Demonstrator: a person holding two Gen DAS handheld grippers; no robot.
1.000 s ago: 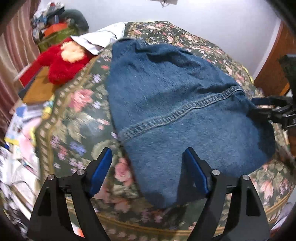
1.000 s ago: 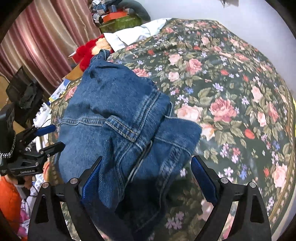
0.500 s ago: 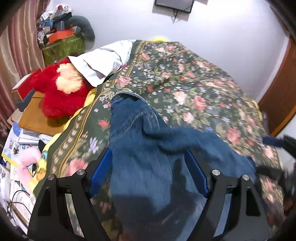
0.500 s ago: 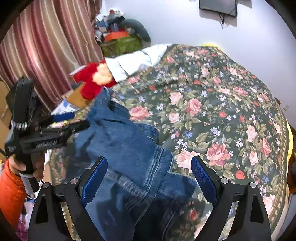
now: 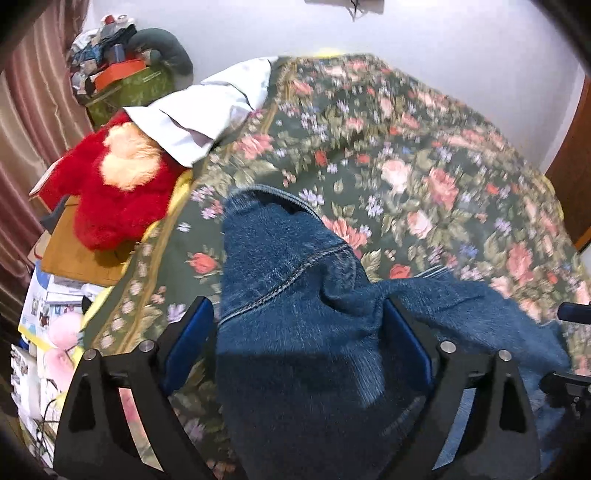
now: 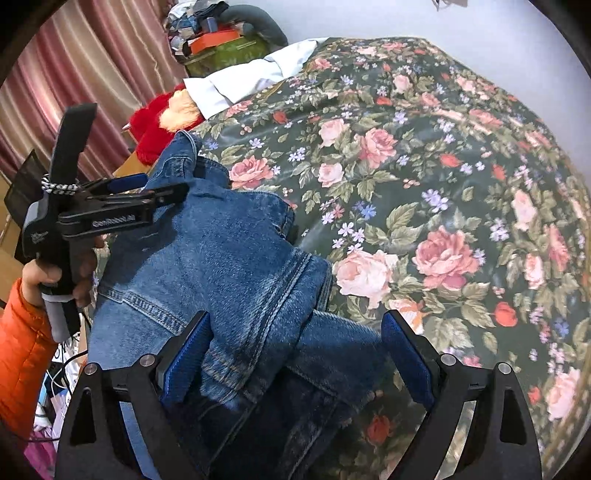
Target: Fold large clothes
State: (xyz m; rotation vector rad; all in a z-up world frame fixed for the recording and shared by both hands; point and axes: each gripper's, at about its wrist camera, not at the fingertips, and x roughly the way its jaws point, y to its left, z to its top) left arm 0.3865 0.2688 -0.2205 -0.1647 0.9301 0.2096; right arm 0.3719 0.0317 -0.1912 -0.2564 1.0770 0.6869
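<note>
Denim jacket heaped on a flowered bed, both claws spread above it.

Nearest, the left claw (image 5: 297, 339) and right claw (image 6: 295, 352) hang wide apart over the denim jacket (image 6: 221, 266), pinching nothing. The jacket lies bunched at the bed's near edge, from 6 toward 10 o'clock in the right wrist view. Beyond it the bedspread (image 6: 424, 177) runs bare to 1 o'clock. Off the bed's edge at 10 o'clock sit a red plush toy (image 5: 118, 192) and a white pillow (image 5: 207, 110), then curtains (image 6: 74, 85) and the wall (image 5: 443, 33).
</note>
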